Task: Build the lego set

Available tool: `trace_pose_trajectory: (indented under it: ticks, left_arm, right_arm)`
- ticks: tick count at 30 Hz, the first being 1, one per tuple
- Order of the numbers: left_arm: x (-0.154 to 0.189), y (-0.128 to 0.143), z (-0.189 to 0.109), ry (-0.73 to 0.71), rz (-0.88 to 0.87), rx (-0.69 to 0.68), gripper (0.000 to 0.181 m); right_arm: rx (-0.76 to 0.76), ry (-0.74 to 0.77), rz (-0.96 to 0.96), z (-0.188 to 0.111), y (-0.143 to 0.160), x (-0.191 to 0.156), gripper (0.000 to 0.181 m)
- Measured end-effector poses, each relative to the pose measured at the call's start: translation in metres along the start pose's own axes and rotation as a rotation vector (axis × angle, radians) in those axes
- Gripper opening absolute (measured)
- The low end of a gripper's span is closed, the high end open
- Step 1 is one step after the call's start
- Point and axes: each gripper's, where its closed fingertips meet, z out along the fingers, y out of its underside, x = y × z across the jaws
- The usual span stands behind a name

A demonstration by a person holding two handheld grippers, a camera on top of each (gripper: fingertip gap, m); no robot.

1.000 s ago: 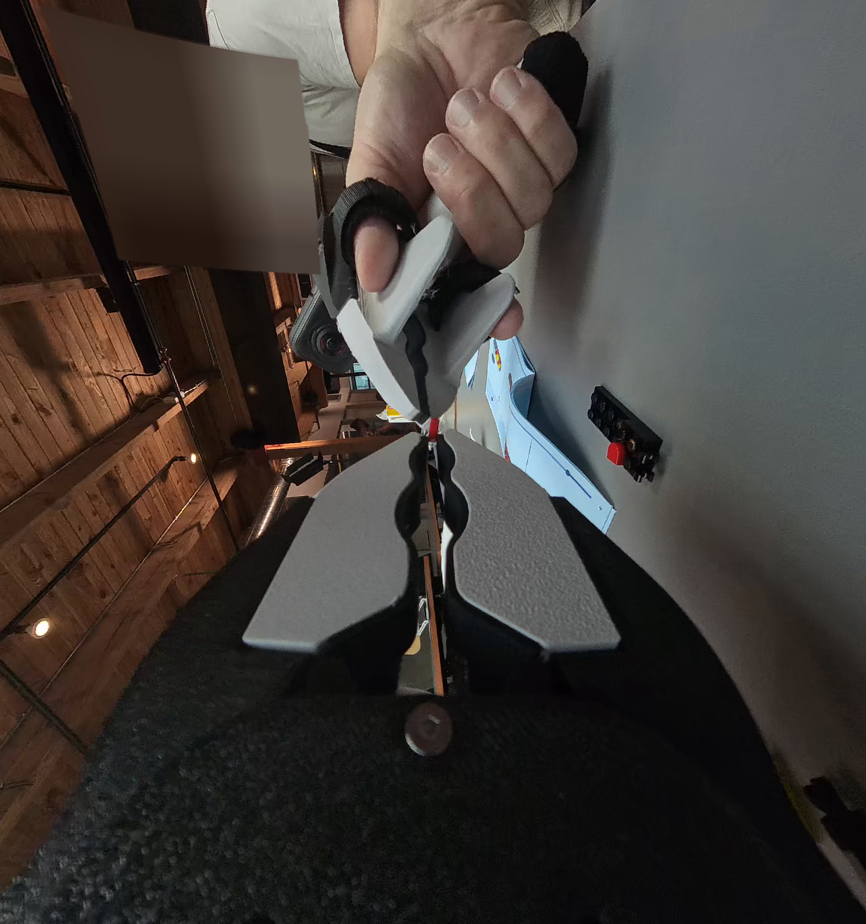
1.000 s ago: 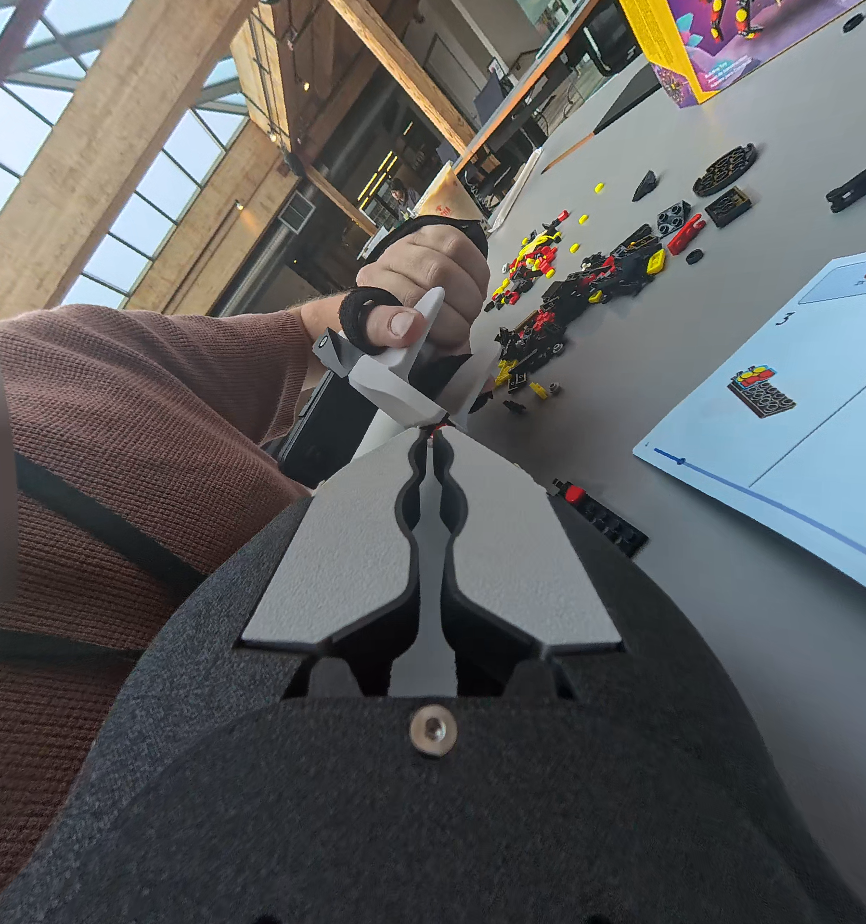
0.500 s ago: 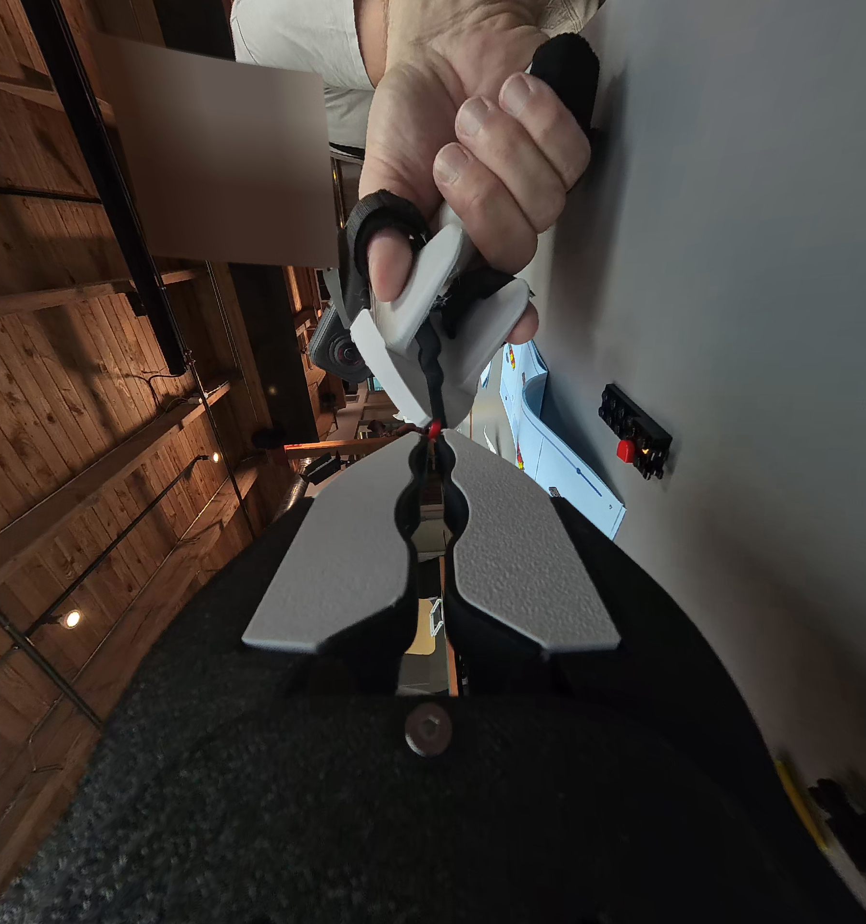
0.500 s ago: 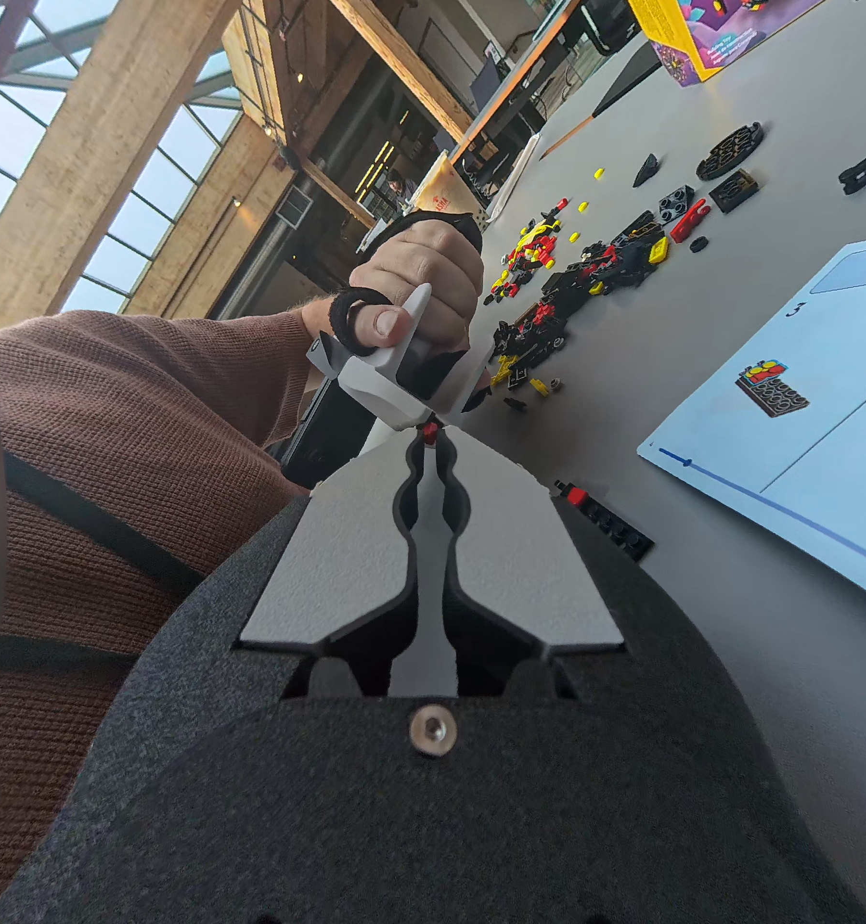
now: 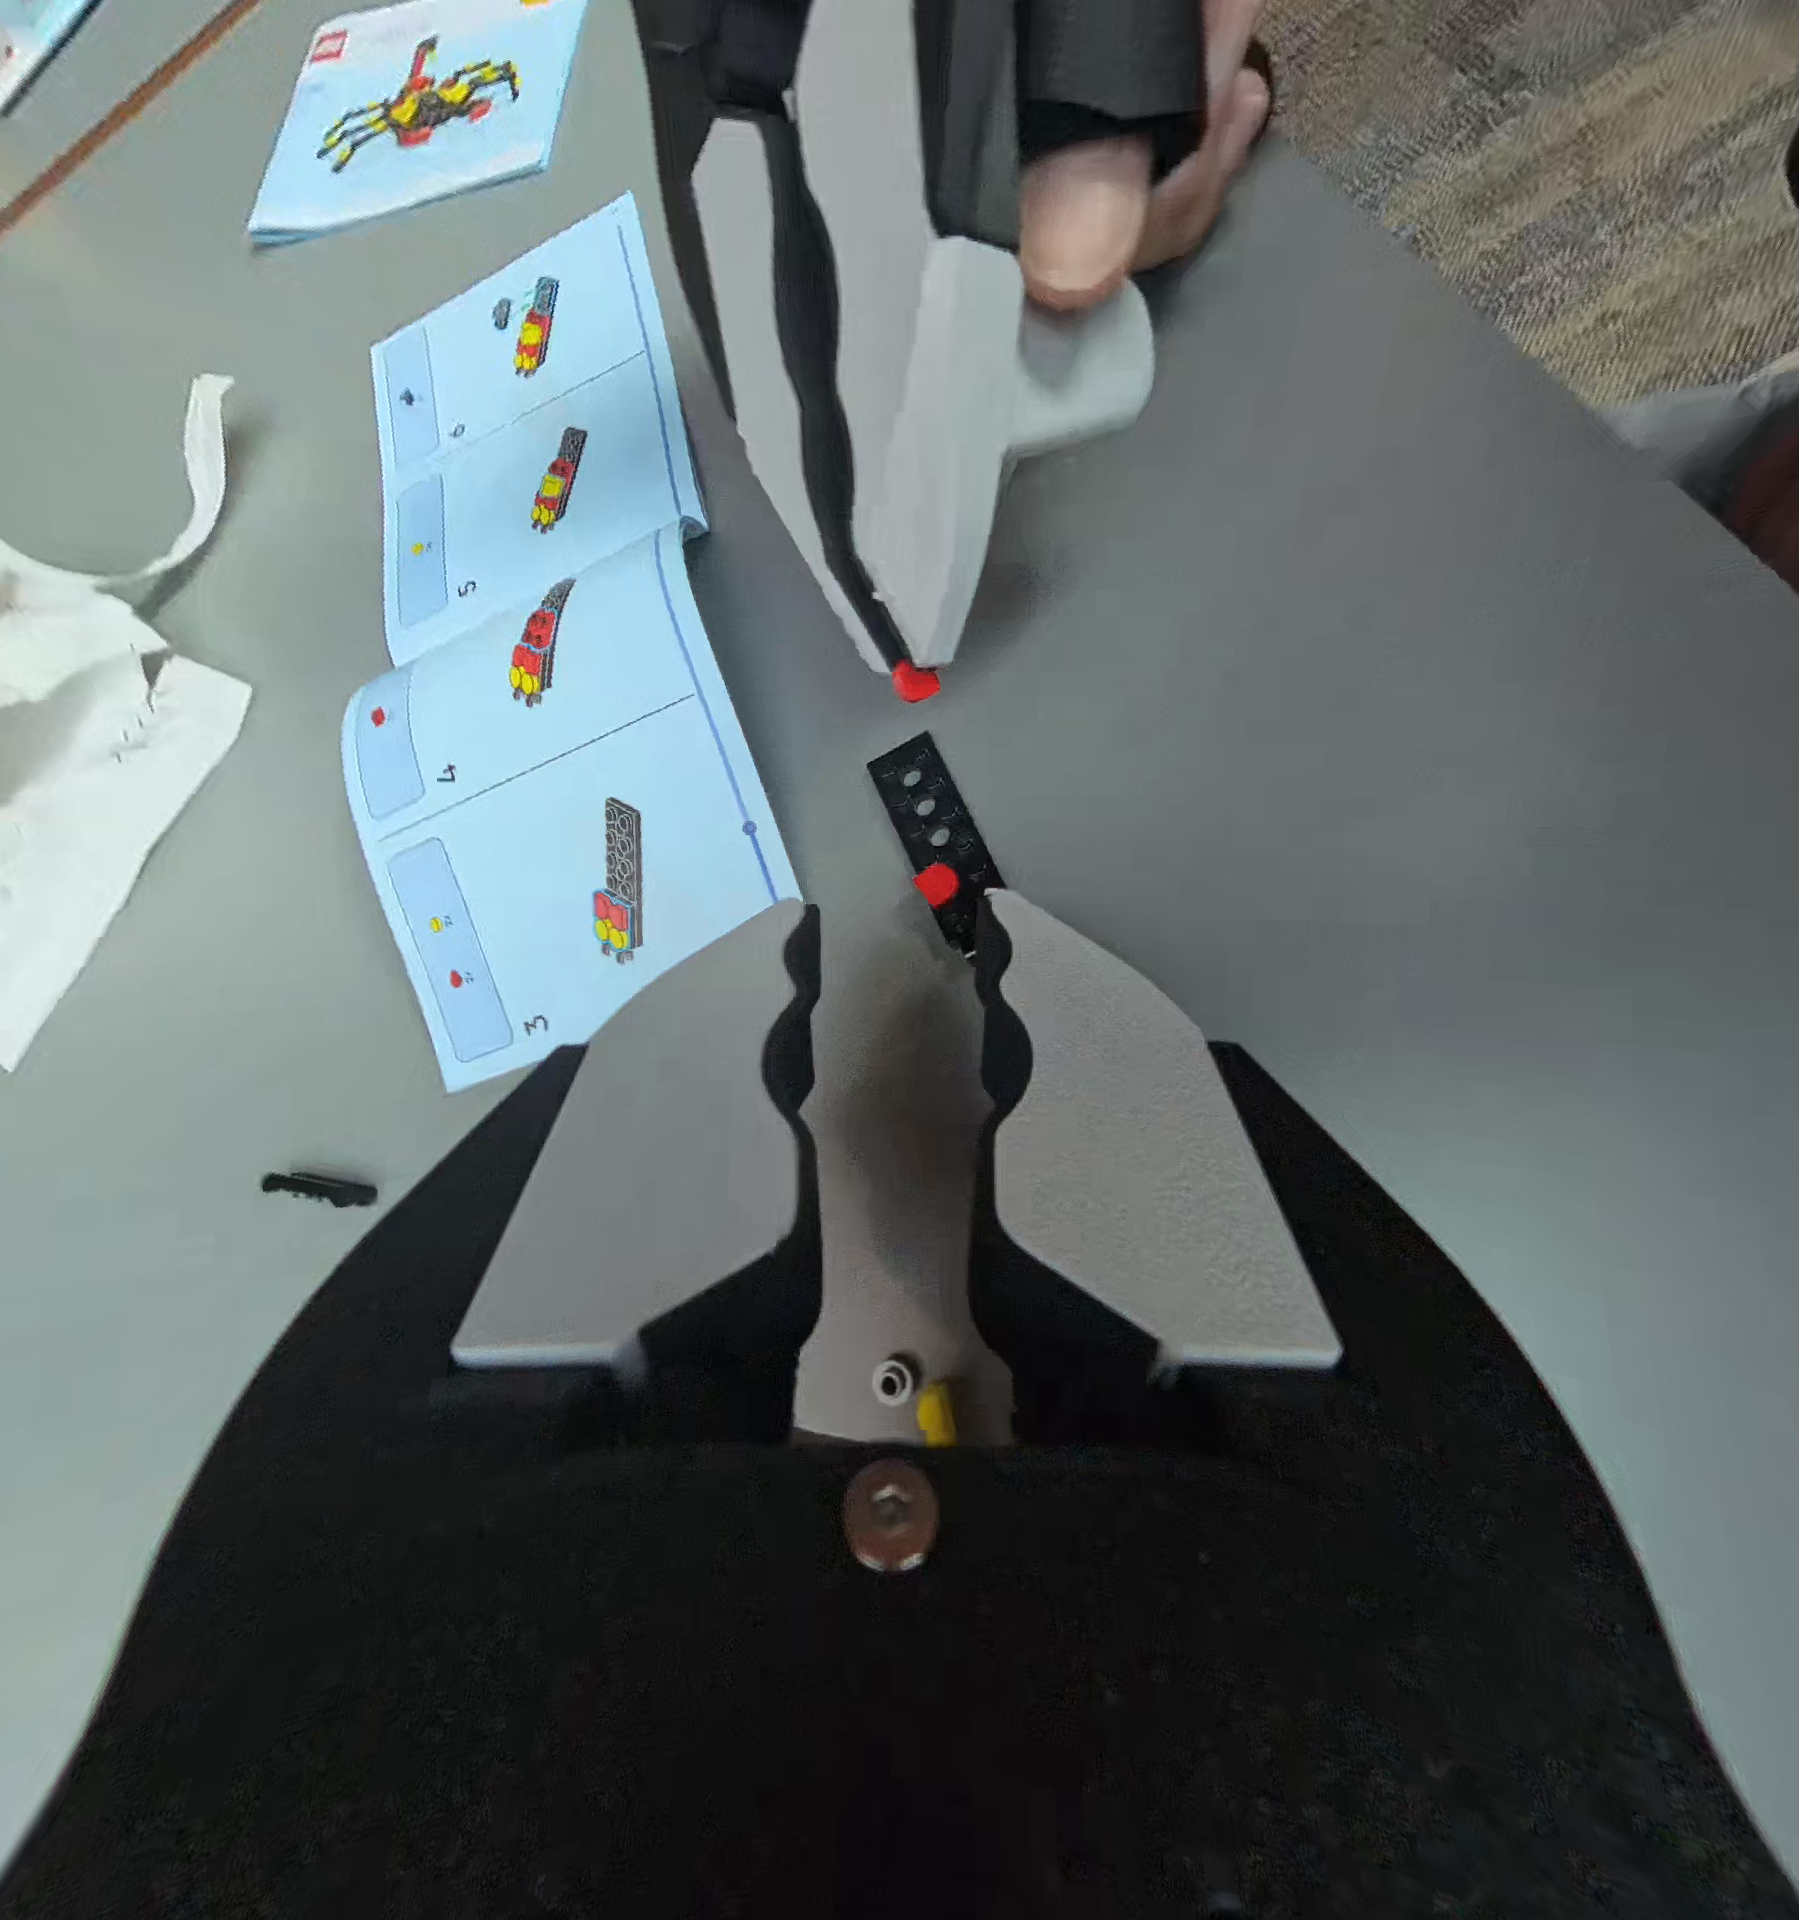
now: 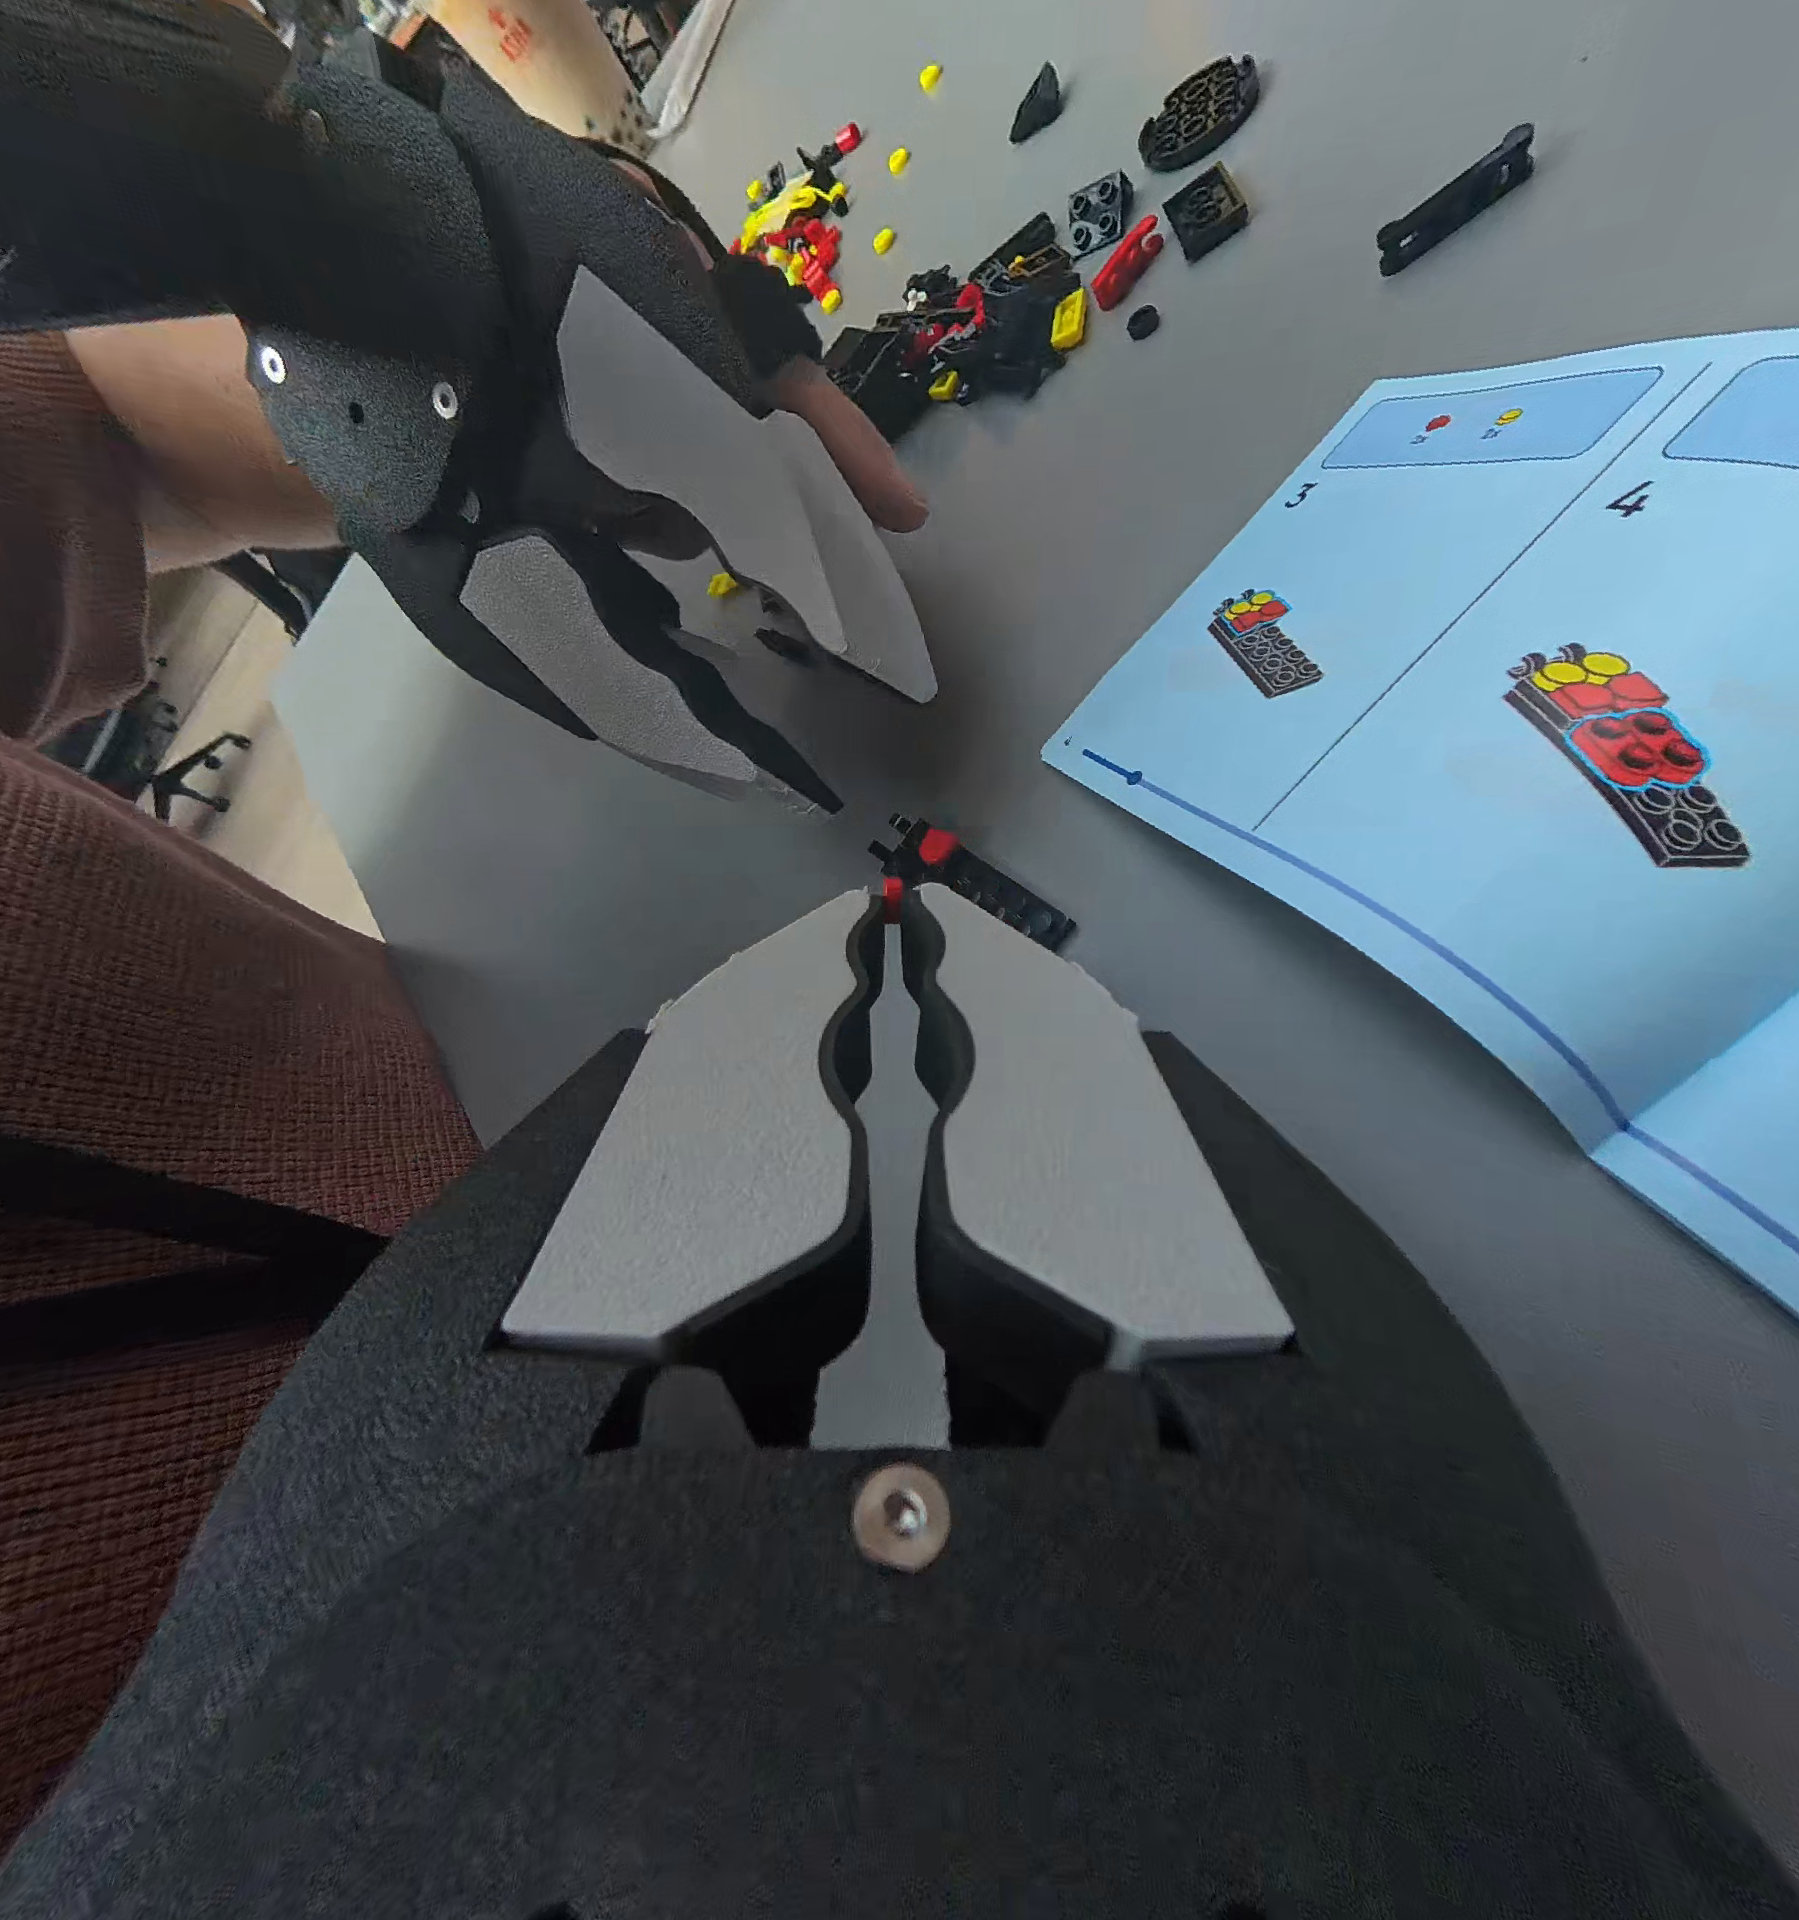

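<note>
At frame centre, a red stud (image 6: 892,889) has been carried to the black plate (image 5: 931,831); it is pinched by the right hand-held gripper (image 6: 892,896), while the left hand-held gripper (image 5: 897,914) has been spread open.

Step numerals mark the open booklet (image 5: 562,769), a brand logo the closed booklet (image 5: 427,156).

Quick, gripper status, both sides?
Left gripper: open, empty, just short of the black plate.
Right gripper: shut on a small red piece.
</note>
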Motion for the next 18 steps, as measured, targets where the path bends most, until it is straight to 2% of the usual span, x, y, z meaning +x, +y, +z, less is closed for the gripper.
trace_pose_trajectory:
  ticks: [4,7,10,18]
  left_arm:
    - [0.016,0.013,0.014,-0.021,-0.193,-0.112,0.033]
    - [0.017,0.01,0.019,-0.067,-0.321,-0.077,0.035]
    - [0.016,0.009,0.021,-0.083,-0.433,-0.057,0.016]
    - [0.026,0.001,0.017,-0.162,-0.632,0.001,0.016]
  right_arm:
    - [-0.031,0.011,-0.014,0.006,0.004,-0.001,0.002]
    - [-0.085,0.025,-0.02,0.016,0.012,-0.001,0.002]
    - [-0.1,0.052,-0.032,0.021,0.013,-0.002,0.002]
    - [-0.094,0.059,-0.037,0.022,0.017,-0.006,0.003]
